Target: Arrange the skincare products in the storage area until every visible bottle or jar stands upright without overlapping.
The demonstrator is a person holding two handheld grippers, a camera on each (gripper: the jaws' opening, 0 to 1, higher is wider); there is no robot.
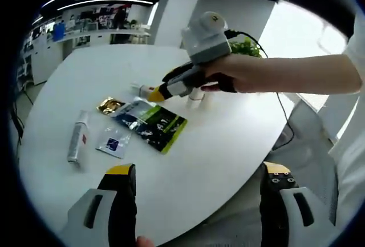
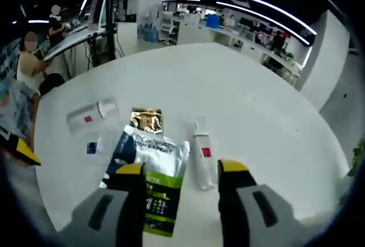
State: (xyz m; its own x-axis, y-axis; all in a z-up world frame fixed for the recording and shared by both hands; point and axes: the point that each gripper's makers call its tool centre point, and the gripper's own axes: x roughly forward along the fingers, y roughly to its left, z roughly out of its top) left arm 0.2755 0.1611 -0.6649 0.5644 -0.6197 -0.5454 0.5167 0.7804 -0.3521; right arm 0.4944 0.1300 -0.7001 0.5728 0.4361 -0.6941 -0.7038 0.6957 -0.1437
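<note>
Fingers of the right gripper are parted and empty, low in the right gripper view; the left gripper is likewise spread and empty. On the white table, the green sachet is overlapped by the silver sachet. Just right, the white bottle is laid flat, long axis up-frame, nozzle toward the top. If pinched off-centre, it could be rolled or toppled again.

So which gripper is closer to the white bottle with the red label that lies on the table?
The right one. The right gripper hovers directly over the white bottle, jaws open beside it. The left gripper is held back at the table edge, well away from it.
</note>
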